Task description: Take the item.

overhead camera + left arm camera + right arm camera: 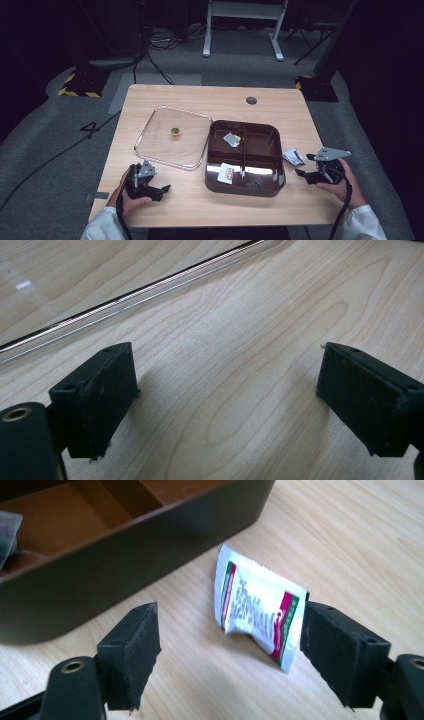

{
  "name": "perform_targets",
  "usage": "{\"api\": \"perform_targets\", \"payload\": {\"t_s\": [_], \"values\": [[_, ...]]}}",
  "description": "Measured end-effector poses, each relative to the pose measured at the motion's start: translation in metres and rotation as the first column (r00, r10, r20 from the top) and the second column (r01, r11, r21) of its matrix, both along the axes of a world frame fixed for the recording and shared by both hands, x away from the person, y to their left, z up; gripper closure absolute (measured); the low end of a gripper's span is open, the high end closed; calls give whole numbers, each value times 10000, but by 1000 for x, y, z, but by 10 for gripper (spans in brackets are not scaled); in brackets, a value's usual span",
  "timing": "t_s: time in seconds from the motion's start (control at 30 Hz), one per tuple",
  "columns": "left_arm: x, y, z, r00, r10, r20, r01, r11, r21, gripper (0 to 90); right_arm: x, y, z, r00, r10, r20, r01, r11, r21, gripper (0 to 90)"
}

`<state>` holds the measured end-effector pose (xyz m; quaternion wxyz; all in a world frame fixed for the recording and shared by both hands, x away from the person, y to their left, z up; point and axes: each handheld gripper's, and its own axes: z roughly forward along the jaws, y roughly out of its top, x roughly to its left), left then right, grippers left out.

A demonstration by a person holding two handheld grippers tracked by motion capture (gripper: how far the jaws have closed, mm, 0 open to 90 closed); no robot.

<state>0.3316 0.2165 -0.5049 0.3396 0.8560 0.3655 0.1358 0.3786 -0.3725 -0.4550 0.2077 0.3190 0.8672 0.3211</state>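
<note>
A brown divided box (270, 131) sits mid-table with several small packets in its compartments. Just right of it a white sachet with red and green print (293, 157) lies on the wood. My right gripper (305, 172) is open at the table's right edge, and in the right gripper view the sachet (255, 607) lies between the jaws, close to the right one, with the box wall (130, 560) beyond. My left gripper (162, 190) is open near the front left, its jaws over bare wood (225, 390). A clear lid (155, 145) with a small gold knob (175, 132) lies left of the box.
The lid's edge (130, 295) runs just beyond the left gripper's jaws. A grommet hole (251, 100) sits at the table's far edge. On the grey floor around the table lie cables and stand bases. Bare wood stretches along the front edge.
</note>
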Motion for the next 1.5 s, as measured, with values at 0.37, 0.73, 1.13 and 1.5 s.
{"api": "perform_targets", "payload": {"t_s": [0.37,0.73,1.13,1.5], "values": [[-1,0,0,10000,86,4,-86,10000,-18,97,-12,-15,-23,9994,-335,-124,336,9994,111,224],[-1,0,0,10000,77,16,-77,10000,-29,97,-20,-28,-43,9953,-886,-398,915,9928,773,197],[-1,0,0,9999,104,-2,-104,9999,-47,97,-23,-37,-49,9907,-1212,-612,1292,9803,1495,196],[-1,0,0,10000,89,21,-89,10000,-14,97,-23,-36,-49,9865,-1527,-589,1599,9759,1484,196]]}}
